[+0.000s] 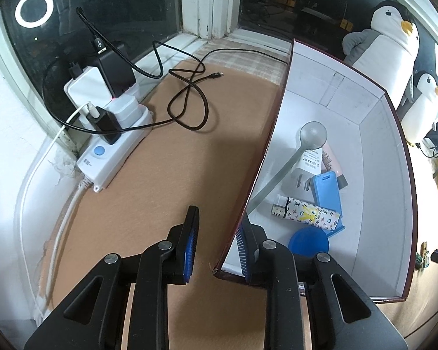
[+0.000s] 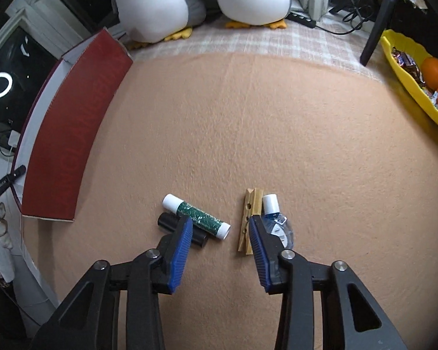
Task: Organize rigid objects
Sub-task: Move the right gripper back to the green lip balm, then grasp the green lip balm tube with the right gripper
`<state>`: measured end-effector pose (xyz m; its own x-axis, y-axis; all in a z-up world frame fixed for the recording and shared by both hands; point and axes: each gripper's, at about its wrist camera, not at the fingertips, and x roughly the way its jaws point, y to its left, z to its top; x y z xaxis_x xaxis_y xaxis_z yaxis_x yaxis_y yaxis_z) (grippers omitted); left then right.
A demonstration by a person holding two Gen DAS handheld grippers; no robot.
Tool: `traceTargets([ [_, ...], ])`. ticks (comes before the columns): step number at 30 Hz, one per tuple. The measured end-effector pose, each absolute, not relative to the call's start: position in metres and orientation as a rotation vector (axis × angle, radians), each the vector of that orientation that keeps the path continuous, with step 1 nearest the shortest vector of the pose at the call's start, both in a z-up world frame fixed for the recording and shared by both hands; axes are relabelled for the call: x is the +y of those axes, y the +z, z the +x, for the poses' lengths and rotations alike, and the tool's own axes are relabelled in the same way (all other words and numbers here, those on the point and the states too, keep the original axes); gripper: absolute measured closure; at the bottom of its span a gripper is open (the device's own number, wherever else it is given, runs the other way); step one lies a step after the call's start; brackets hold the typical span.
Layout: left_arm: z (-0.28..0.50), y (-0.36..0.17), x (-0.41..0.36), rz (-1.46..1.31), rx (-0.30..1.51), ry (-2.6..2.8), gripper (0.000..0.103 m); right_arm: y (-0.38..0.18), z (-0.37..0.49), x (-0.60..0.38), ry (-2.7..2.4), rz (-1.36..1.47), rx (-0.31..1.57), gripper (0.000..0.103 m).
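Here, the scene as the two wrist cameras recorded it.
Left gripper (image 1: 219, 240): its blue-padded fingers (image 1: 190, 245) straddled the near corner of the box (image 1: 306, 67), one outside the wall and one inside, with a clear gap on the outer side; they were parted, not pressing on the wall.
Box contents: a grey spoon (image 1: 312, 135), a white plug adapter (image 1: 305, 169), a blue phone stand (image 1: 328, 192), a monogram-patterned tube (image 1: 309, 213) and a blue round lid (image 1: 308, 240).
Right gripper (image 2: 221, 234): fingers stood apart and empty above the peach-covered table (image 2: 248, 116).
On the table: a green glitter tube (image 2: 197, 217) lay against a black cylinder (image 2: 168, 221); a wooden clothespin (image 2: 249, 218) lay just beside a small blue bottle (image 2: 274, 218).
Surroundings: a power strip (image 1: 114, 151), plush penguins (image 1: 385, 46), a yellow fruit tray (image 2: 408, 87).
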<state>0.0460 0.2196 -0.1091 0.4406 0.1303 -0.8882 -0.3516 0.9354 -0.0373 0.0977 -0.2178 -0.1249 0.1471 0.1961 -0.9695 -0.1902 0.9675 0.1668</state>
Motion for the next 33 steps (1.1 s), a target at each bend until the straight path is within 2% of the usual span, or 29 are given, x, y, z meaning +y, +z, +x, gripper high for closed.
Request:
traceTargets([
  [21, 0.046, -0.108, 0.219, -0.228, 1.073, 0.304, 0.079, -0.154, 0.104, -0.147, 0.405, -0.394, 1.432, 0.068],
  [26, 0.046, -0.108, 0.219, -0.227, 1.072, 0.304, 0.079, -0.170, 0.105, -0.137, 0.409, -0.502, 1.471, 0.075],
  [30, 0.046, -0.108, 0.219, -0.227, 1.073, 0.304, 0.079, -0.173, 0.104, -0.129, 0.423, -0.488, 1.471, 0.085],
  [33, 0.046, -0.108, 0.219, -0.227, 1.072, 0.304, 0.078, -0.174, 0.104, -0.129, 0.429, -0.463, 1.474, 0.088],
])
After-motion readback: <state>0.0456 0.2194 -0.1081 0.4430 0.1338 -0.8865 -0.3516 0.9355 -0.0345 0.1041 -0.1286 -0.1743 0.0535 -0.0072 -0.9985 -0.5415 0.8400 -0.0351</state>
